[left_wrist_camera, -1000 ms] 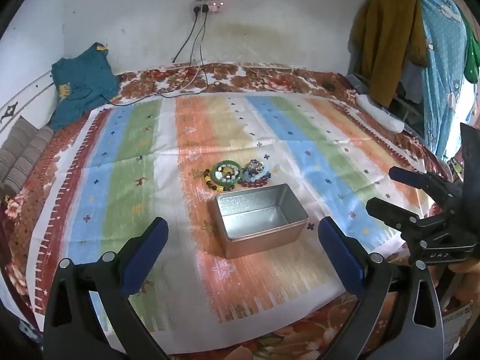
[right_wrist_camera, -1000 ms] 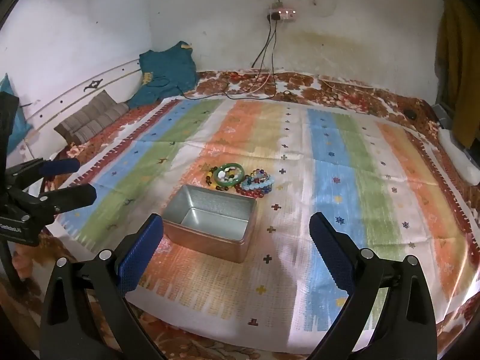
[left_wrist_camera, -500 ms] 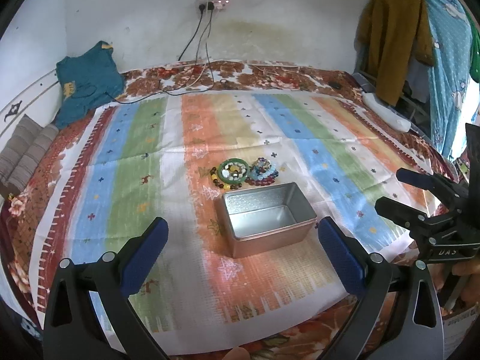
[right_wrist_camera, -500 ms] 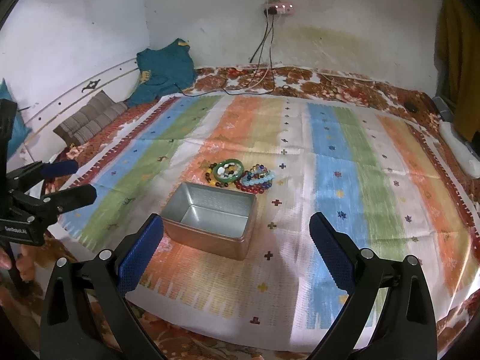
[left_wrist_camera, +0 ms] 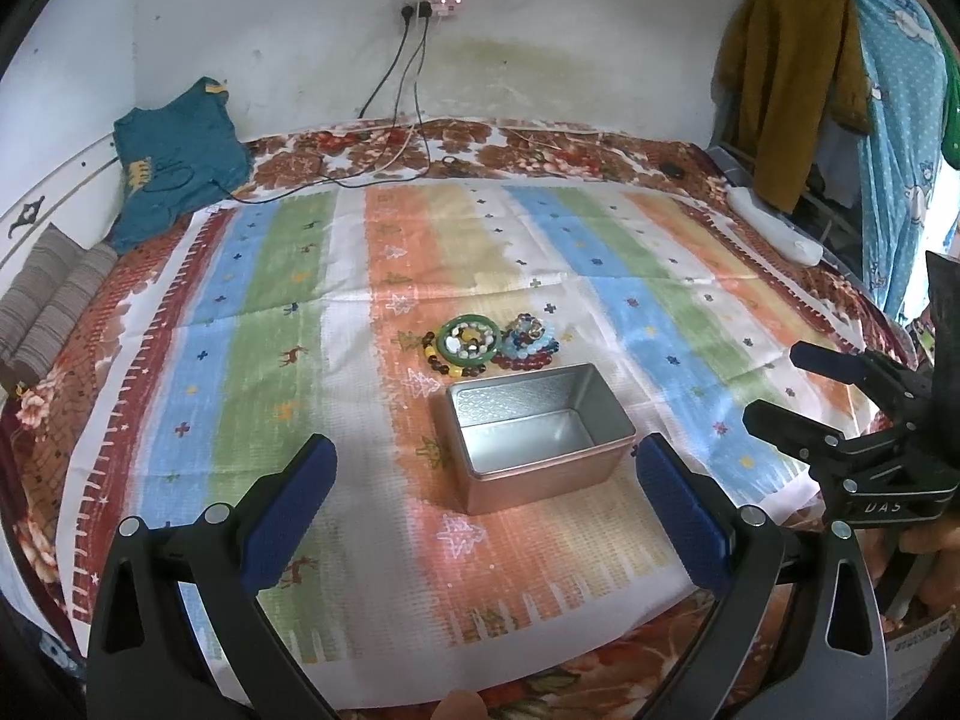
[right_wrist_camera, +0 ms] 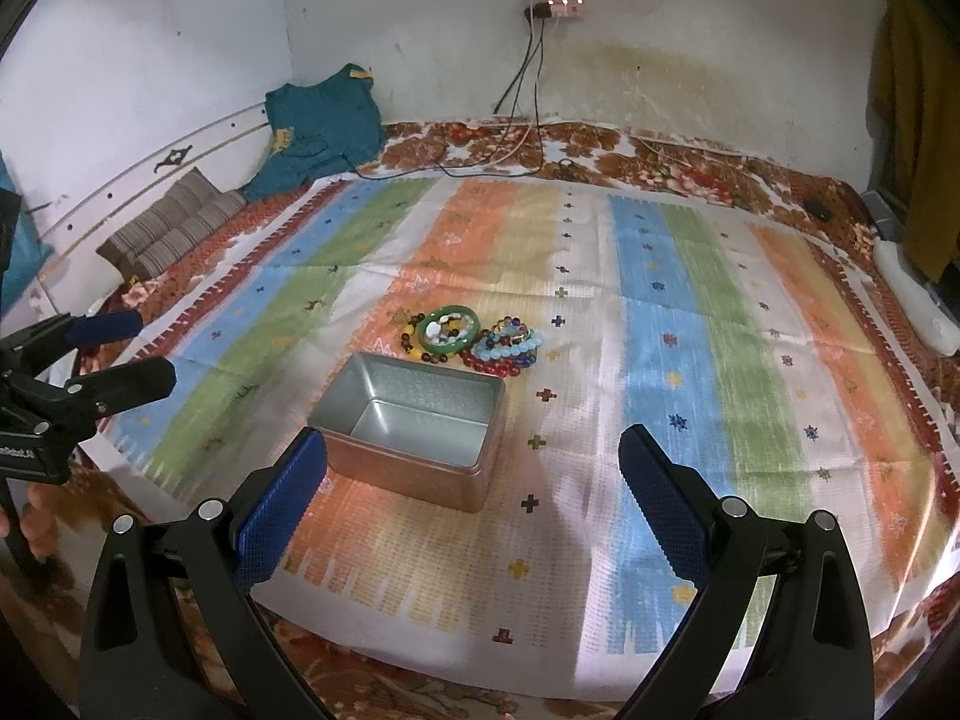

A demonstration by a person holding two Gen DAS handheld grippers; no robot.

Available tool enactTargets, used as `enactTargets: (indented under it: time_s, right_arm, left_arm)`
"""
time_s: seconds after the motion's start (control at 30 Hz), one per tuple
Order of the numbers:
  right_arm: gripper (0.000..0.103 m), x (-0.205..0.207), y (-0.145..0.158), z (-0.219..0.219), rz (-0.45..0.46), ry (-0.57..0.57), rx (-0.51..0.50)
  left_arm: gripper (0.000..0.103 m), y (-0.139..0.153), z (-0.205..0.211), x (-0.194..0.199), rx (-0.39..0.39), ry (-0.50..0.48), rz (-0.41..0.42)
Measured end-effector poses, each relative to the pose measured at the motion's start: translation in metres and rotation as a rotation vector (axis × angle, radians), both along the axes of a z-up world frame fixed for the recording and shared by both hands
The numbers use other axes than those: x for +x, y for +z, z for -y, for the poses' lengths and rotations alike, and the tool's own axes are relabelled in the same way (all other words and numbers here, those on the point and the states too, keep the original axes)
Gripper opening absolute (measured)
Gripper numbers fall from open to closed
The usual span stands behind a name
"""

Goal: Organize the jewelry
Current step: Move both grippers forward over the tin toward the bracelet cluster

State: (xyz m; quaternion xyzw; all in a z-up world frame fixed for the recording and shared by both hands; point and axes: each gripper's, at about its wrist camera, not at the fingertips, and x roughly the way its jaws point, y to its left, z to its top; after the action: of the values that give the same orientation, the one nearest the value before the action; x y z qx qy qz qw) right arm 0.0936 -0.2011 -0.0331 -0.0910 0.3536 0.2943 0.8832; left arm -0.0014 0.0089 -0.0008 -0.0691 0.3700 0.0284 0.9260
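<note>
A bed fills both views, covered by a striped cloth (left_wrist_camera: 288,276) in blue, green, orange and white, laid over a brown floral sheet (right_wrist_camera: 660,162) that shows along the edges. Against the wall at the far left corner of the bed lies a teal garment (left_wrist_camera: 174,174), with a striped grey cushion (right_wrist_camera: 174,228) beside it along the left edge. Only the left wrist view shows a mustard garment (left_wrist_camera: 780,72) and a pale blue dotted cloth (left_wrist_camera: 894,120) hanging past the right edge of the bed; the right wrist view catches just a sliver of the mustard one. Near the middle of the cloth, toward its near edge, sits an open rectangular metal tin (left_wrist_camera: 537,435), bare metal inside with nothing in it. Just beyond its far side, apart from the tin, lies a small pile of jewelry (left_wrist_camera: 492,348): a green bangle (right_wrist_camera: 449,329) ringing pale beads, with red and blue beaded bracelets (right_wrist_camera: 507,348) touching it on the right. The left gripper (left_wrist_camera: 483,498) hovers above the near edge with its blue pads spread wide, holding nothing. The right gripper (right_wrist_camera: 474,501) hangs likewise, wide and unloaded. Each view shows the other gripper at its side margin.
</note>
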Motion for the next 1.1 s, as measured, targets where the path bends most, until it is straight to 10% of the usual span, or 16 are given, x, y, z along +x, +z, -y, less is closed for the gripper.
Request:
enactTargets:
  time_s: [1.1]
  right_arm:
    - [0.099, 0.048, -0.014, -0.013, -0.069, -0.051, -0.057]
  left_arm:
    - [0.097, -0.004, -0.019, 0.048, 0.049, 0.038, -0.098]
